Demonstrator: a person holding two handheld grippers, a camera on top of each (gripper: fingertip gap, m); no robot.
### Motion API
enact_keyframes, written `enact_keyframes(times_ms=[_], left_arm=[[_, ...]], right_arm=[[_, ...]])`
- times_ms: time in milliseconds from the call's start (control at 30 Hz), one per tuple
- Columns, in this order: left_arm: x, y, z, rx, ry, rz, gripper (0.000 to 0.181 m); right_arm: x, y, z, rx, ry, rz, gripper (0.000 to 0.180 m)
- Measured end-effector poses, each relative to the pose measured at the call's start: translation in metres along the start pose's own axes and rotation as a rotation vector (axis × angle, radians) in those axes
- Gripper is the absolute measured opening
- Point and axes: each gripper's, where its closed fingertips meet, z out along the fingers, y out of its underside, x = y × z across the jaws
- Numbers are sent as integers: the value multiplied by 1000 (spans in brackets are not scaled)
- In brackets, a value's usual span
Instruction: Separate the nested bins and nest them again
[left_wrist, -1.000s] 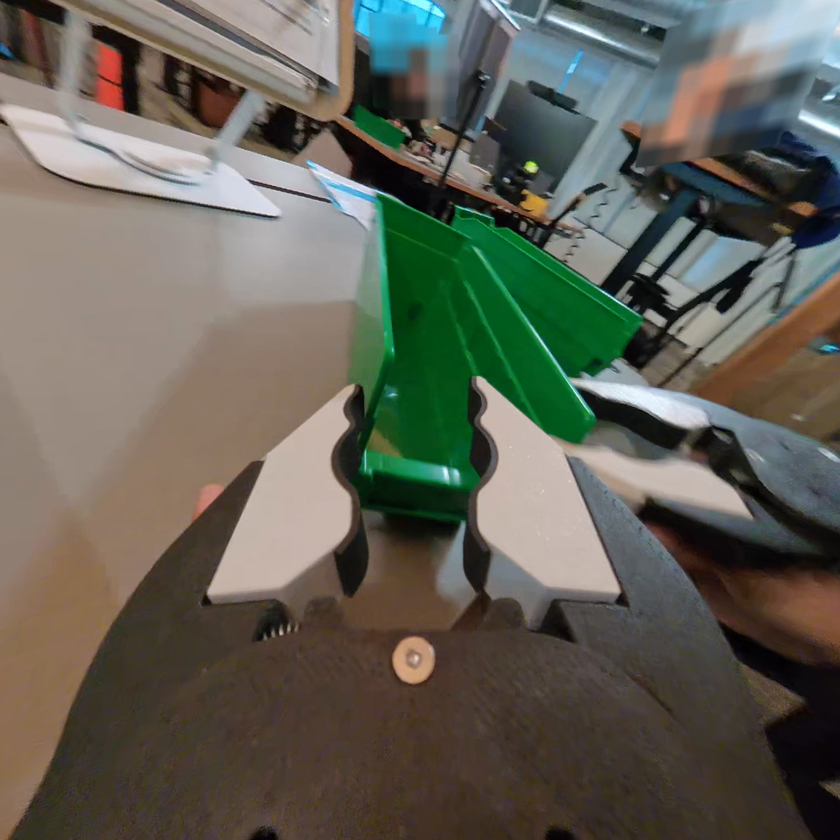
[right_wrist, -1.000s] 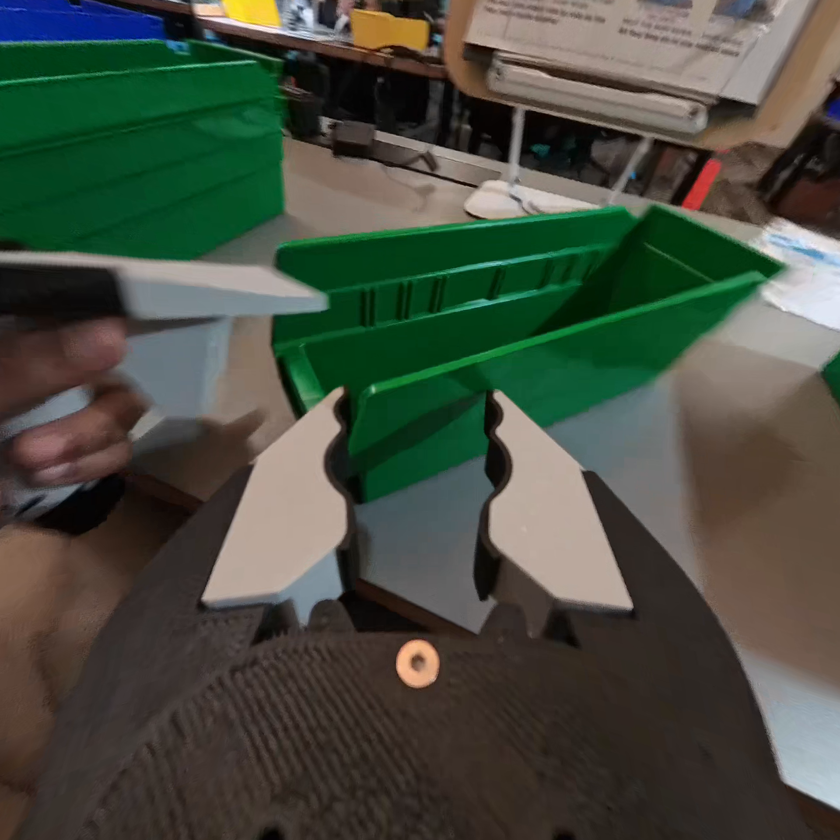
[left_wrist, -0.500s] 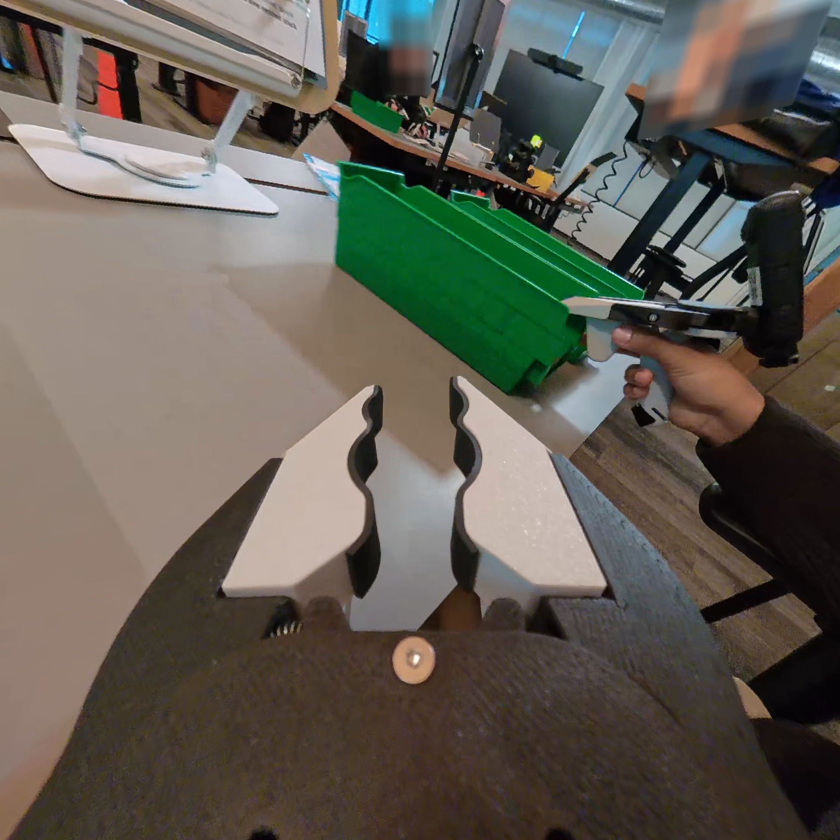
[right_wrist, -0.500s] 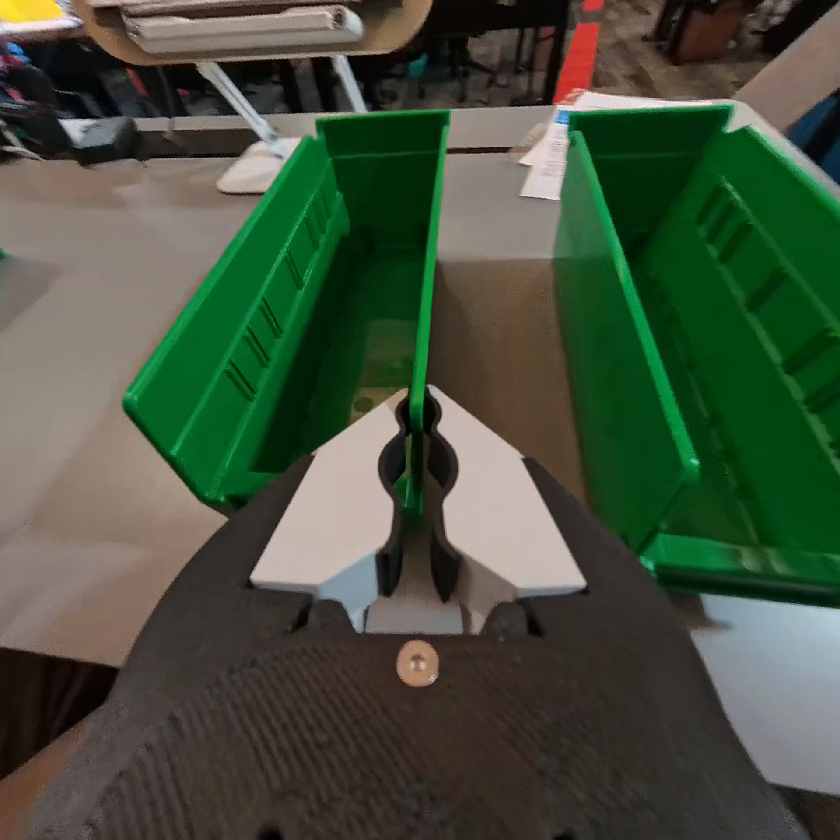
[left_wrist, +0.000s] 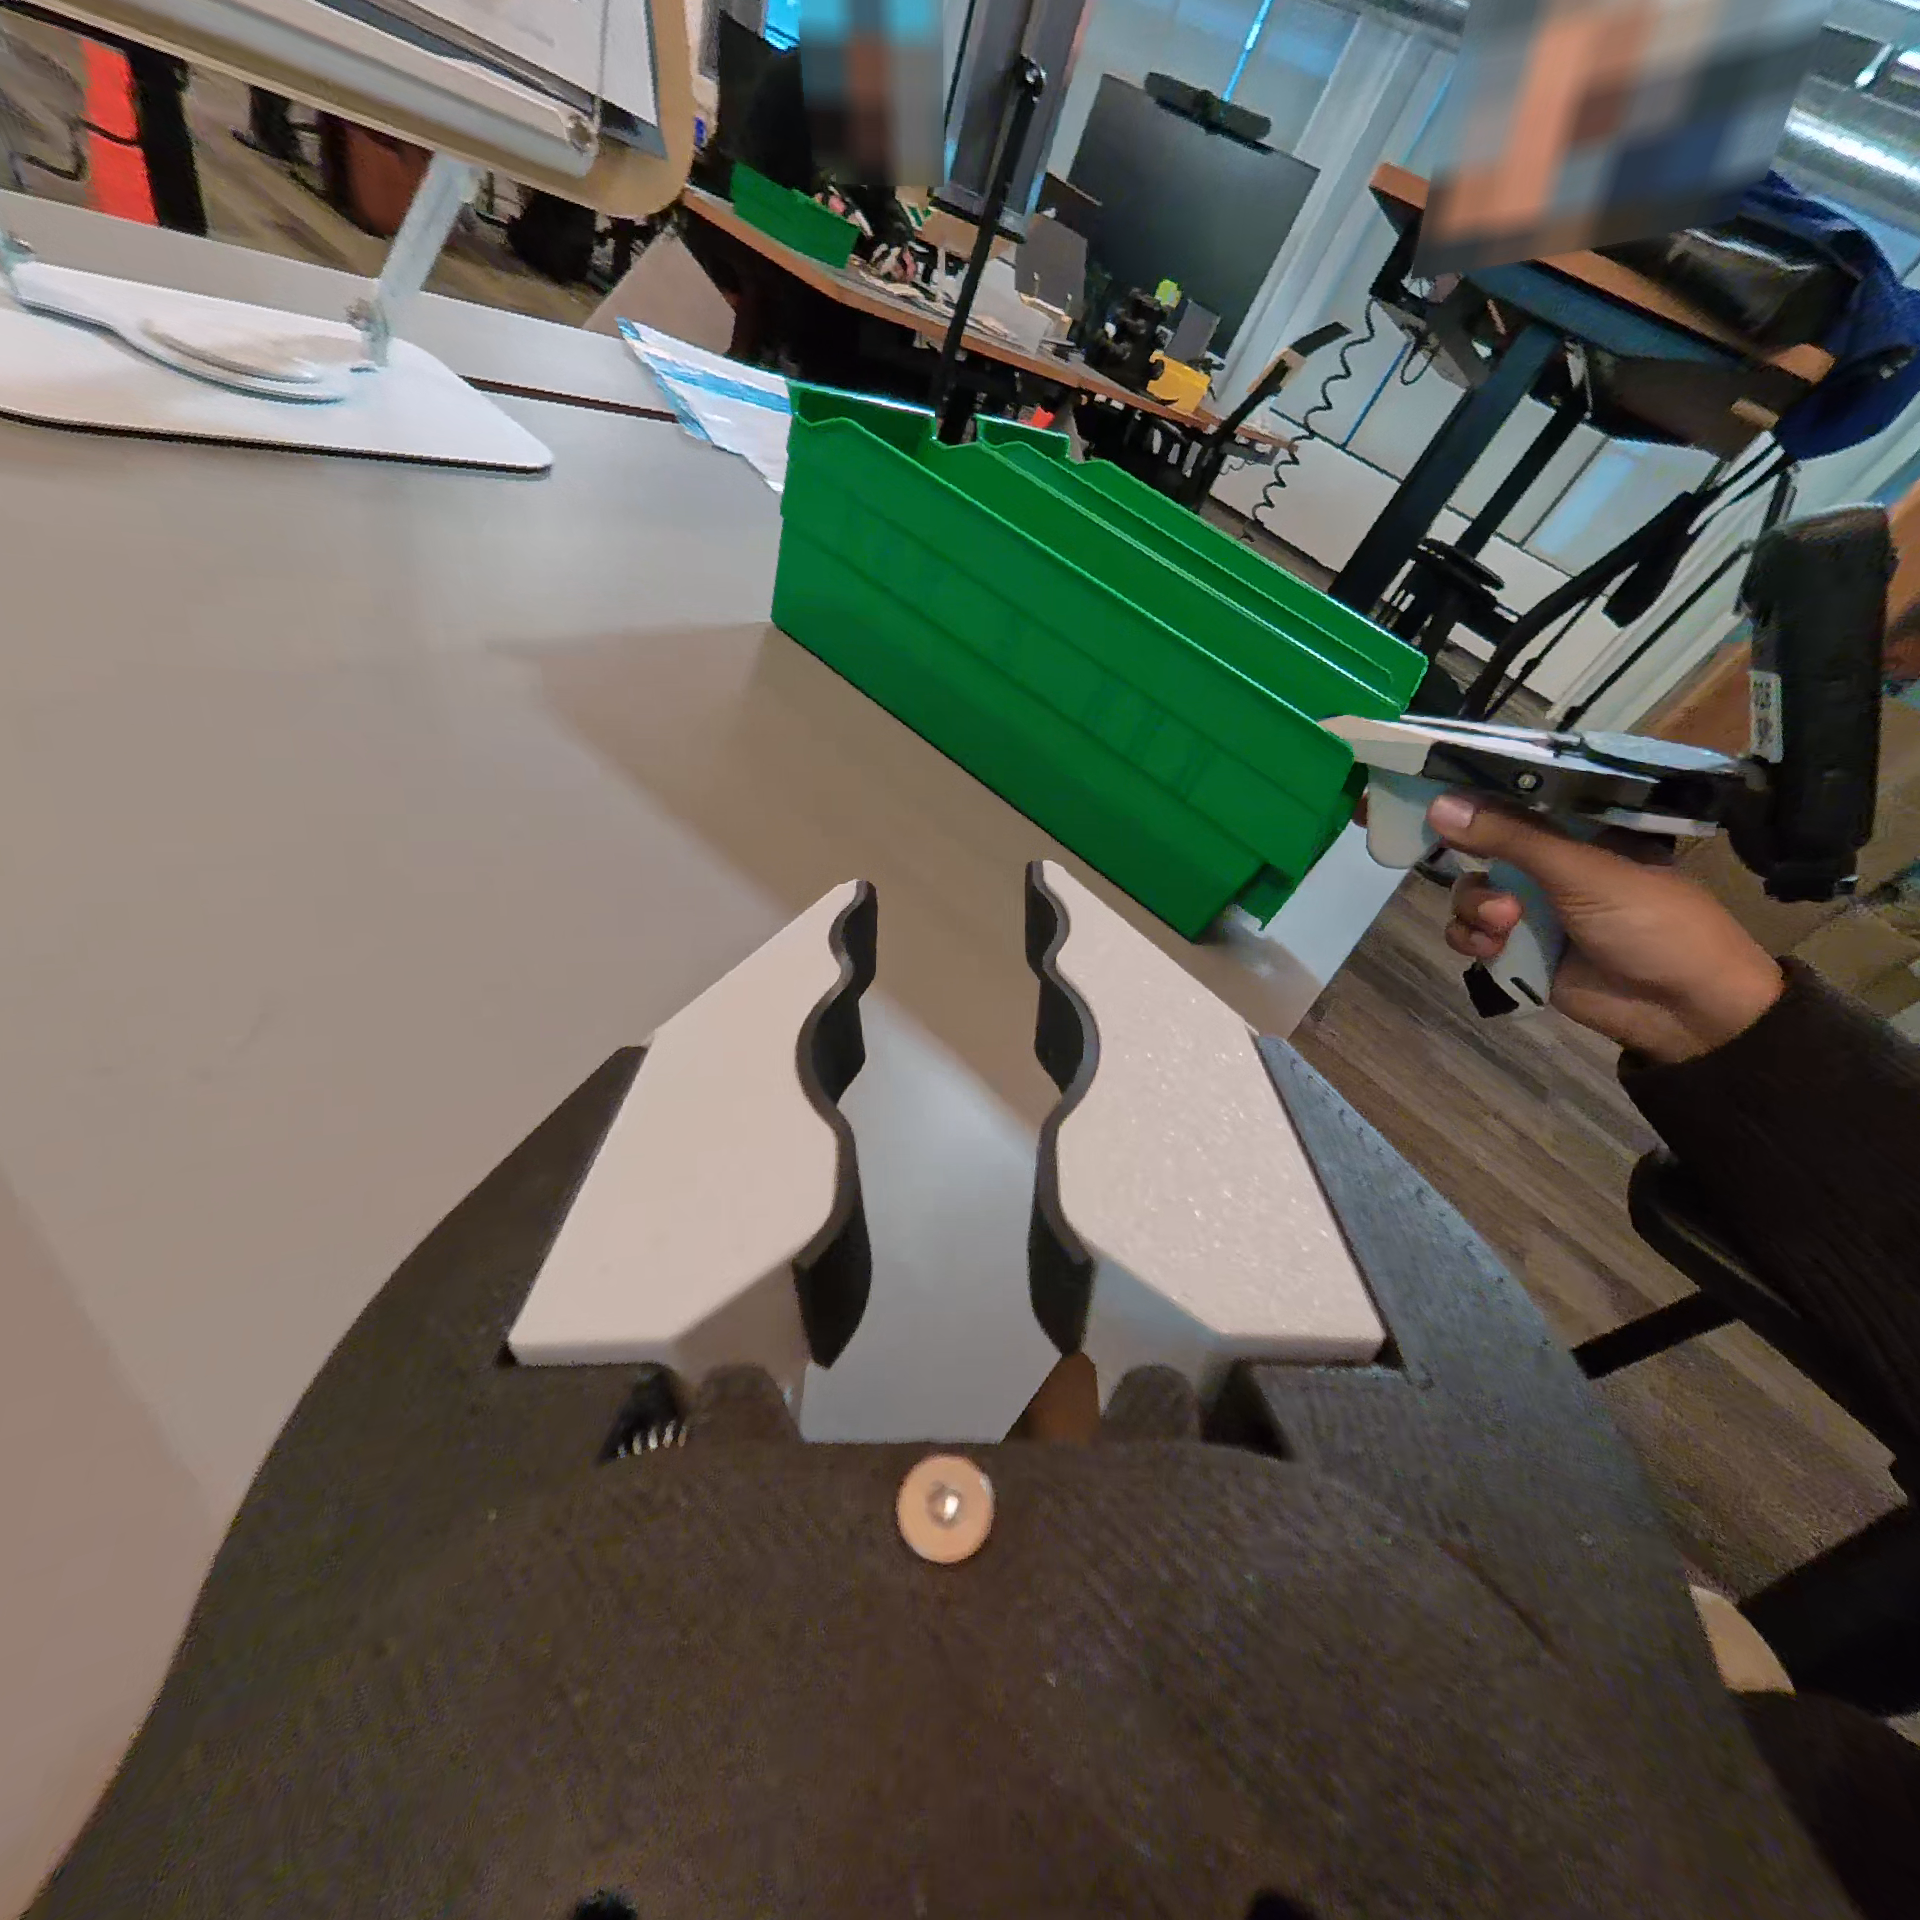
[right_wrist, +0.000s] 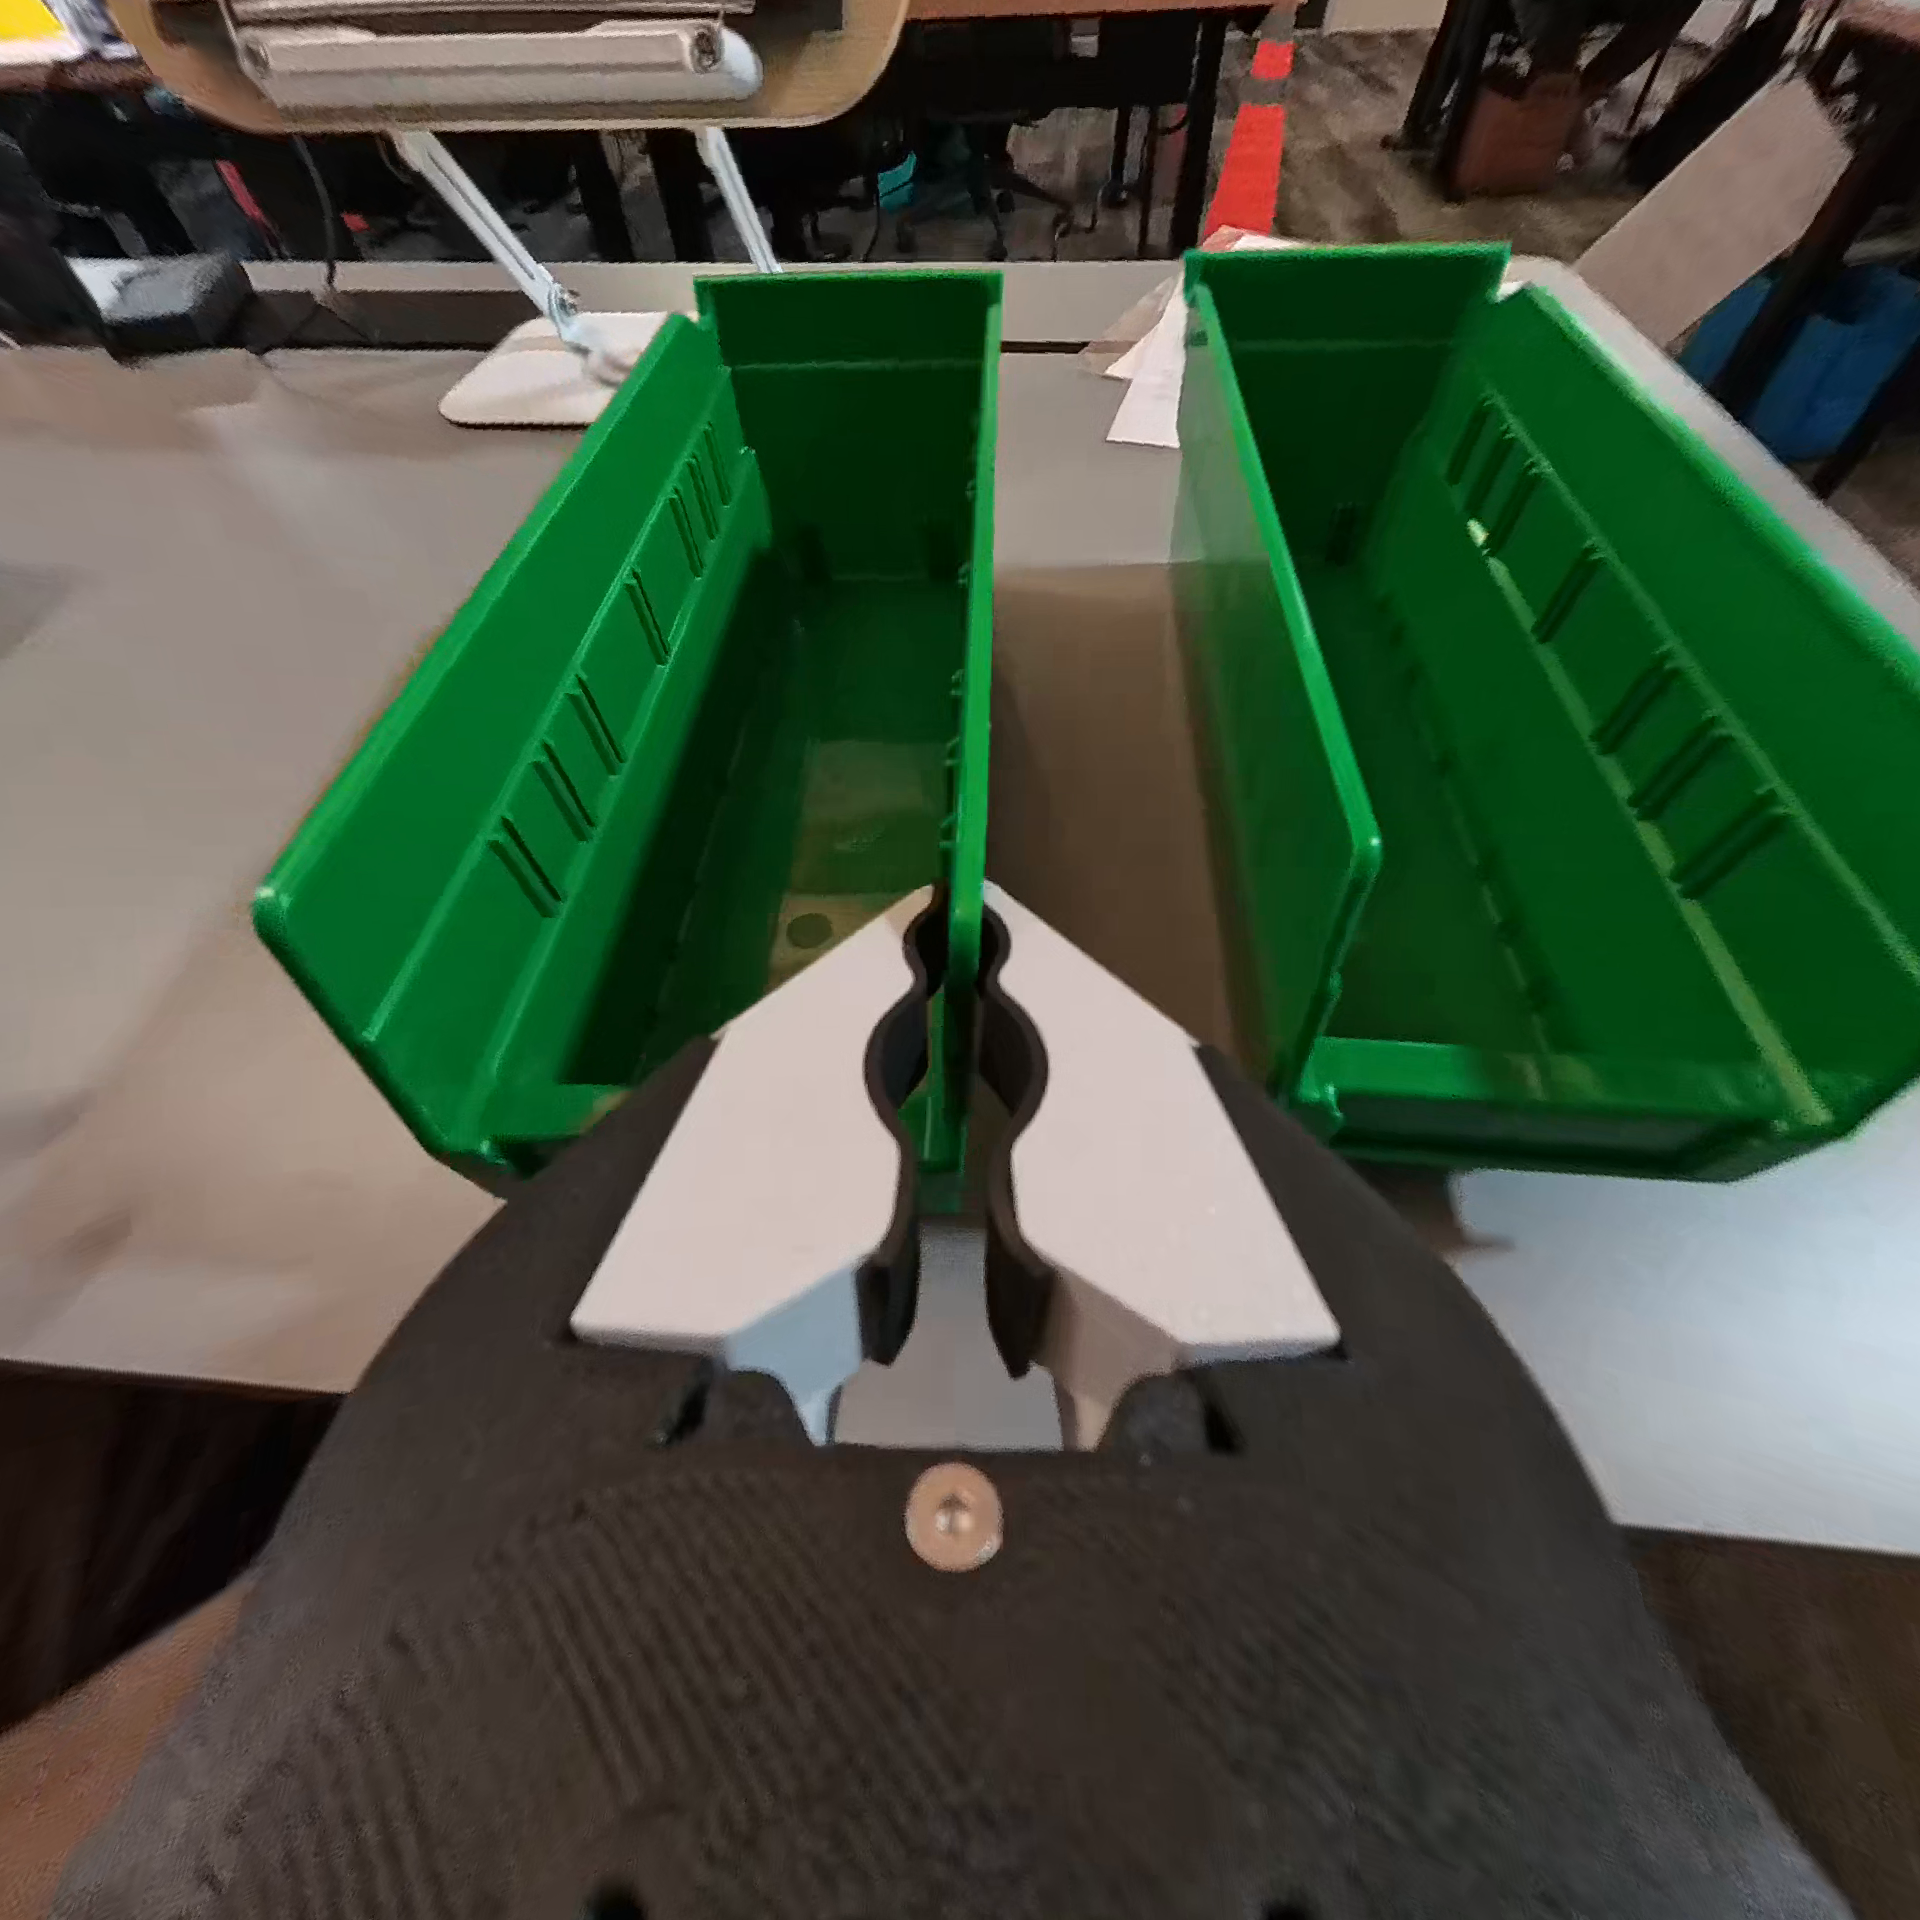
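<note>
the right gripper (right_wrist: 961, 940) is clamped on the right side wall of the left green bin (right_wrist: 582, 727), close to its near end, one finger inside the bin and one outside. this bin stretches straight away from the gripper, so its long axis follows the fingers. the second green bin (right_wrist: 1621, 748) stands to the right of it on the grey table (right_wrist: 208, 623), nearly parallel, with a strip of bare table between the two walls; they do not touch. so the bins are already separated, and i judge the step in hand is to nest them again. the held bin must travel sideways to the right, across its own length, and go up over the near wall of the second bin before it goes down inside.

the left gripper (left_wrist: 951, 904) holds nothing, its fingers are apart, above the bare table. both bins lie ahead and to its right, well apart from it. the right gripper is clearly nearer.
</note>
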Motion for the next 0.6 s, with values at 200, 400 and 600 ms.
enact_keyframes(times_ms=[200, 400, 600], left_arm=[[9, 8, 12, -33, 23, 27, 29], [8, 13, 11, -50, 12, 41, 27], [2, 12, 5, -46, -19, 39, 27]], right_arm=[[1, 0, -2, 32, 44, -37, 2], [3, -2, 3, 38, 94, -61, 3], [2, -5, 9, 38, 99, -59, 2]])
